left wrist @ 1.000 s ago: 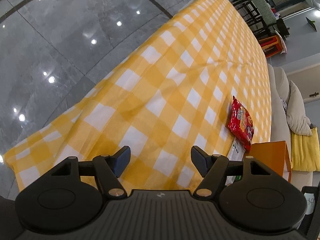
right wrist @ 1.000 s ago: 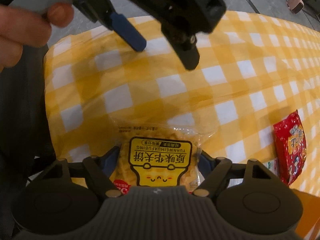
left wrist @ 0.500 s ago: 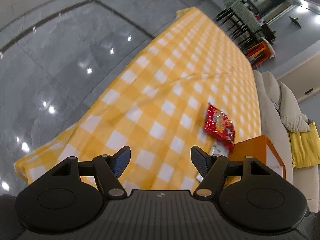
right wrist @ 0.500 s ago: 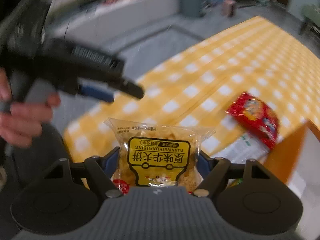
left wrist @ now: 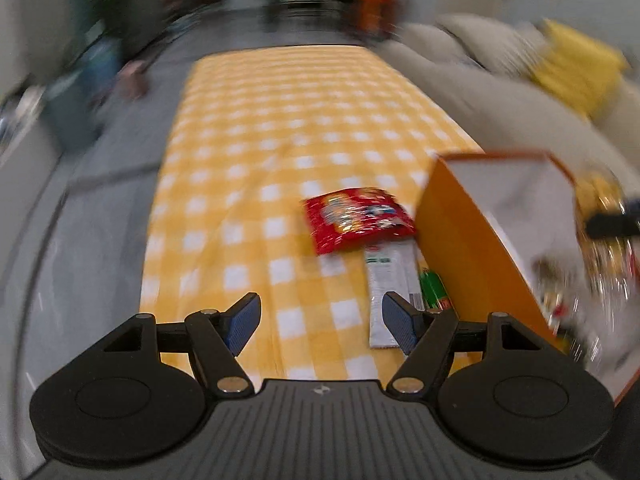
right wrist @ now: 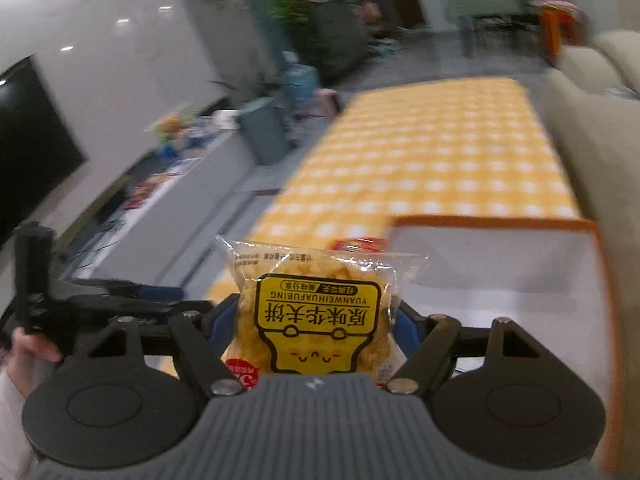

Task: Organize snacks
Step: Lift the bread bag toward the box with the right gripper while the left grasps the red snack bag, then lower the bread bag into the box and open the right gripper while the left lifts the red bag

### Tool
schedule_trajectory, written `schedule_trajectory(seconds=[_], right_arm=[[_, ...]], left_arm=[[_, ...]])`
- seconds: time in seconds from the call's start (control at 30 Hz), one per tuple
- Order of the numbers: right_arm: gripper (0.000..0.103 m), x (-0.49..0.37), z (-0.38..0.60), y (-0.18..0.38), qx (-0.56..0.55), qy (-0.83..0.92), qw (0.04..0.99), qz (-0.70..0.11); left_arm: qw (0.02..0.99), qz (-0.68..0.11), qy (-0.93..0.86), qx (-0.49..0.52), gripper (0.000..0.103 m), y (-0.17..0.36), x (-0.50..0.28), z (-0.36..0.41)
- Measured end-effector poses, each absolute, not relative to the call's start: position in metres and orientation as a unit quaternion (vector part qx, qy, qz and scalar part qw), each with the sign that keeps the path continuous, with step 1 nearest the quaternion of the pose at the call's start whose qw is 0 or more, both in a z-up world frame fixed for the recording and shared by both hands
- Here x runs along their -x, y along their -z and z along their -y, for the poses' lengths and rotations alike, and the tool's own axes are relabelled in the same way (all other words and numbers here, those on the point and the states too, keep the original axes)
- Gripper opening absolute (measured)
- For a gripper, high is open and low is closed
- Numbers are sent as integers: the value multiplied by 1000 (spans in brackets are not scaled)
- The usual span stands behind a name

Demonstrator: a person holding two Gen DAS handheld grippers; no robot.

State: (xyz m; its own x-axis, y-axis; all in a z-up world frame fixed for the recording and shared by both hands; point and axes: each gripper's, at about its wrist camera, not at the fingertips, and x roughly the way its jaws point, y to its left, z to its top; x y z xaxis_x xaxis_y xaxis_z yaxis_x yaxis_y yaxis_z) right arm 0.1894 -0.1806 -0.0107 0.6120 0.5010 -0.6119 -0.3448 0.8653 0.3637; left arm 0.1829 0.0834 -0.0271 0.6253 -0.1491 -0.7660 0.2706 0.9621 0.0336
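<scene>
Left wrist view, much blurred. Grey floor (left wrist: 92,240) at far left. Left gripper (left wrist: 322,322) at bottom centre, jaws standing well apart with nothing between them, above the near end of the checked cloth (left wrist: 280,128). Right of centre a red packet (left wrist: 356,218) lies flat on the cloth. Just below it a white packet (left wrist: 386,280), and beside that a green one (left wrist: 434,290) tucked against the wall of the orange box (left wrist: 472,252). Box open at top, pale inside; contents at its right side too smeared to name. Sofa (left wrist: 500,96) behind, with a yellow cushion (left wrist: 576,68).

Right wrist view. Dark screen (right wrist: 28,140) on the wall at far left; low grey cabinet (right wrist: 168,204) below it. A hand (right wrist: 28,350) at the left edge holds the other gripper's handle. Right gripper (right wrist: 312,328) at centre, blue pads pressed on both sides of a clear biscuit pack (right wrist: 316,320) with a yellow label, held up off the cloth. The pack sits at the near left corner of the box, which fills the right side.
</scene>
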Motion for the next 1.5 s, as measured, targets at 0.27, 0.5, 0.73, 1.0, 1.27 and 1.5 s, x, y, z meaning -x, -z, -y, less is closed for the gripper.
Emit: schedule_trajectory(seconds=[0.27,0.5,0.73,1.0,1.27,1.5], right_arm=[[75,-208,226,39,-131,-145,886,-419],[75,-223,233,49,-128,-146,883,-428],[76,-224,229,68,-102,-135,854,-492],[76,-232,225,64,-98,-155,850,-494],[76,-231,223,53,-92,-163,857,-481],[76,-227,221,50,-97,-175,858,-473]], left_arm=[[821,-385,279,-315,84,40,-226,-17],[760,-409,337,-377,84,77,-275,-6],[712,-419,379,-418,84,106,-320,4],[679,-461,417,-392,91,131,-366,6],[692,-511,388,-332,103,145,-396,10],[714,-543,345,-274,86,142,-405,6]])
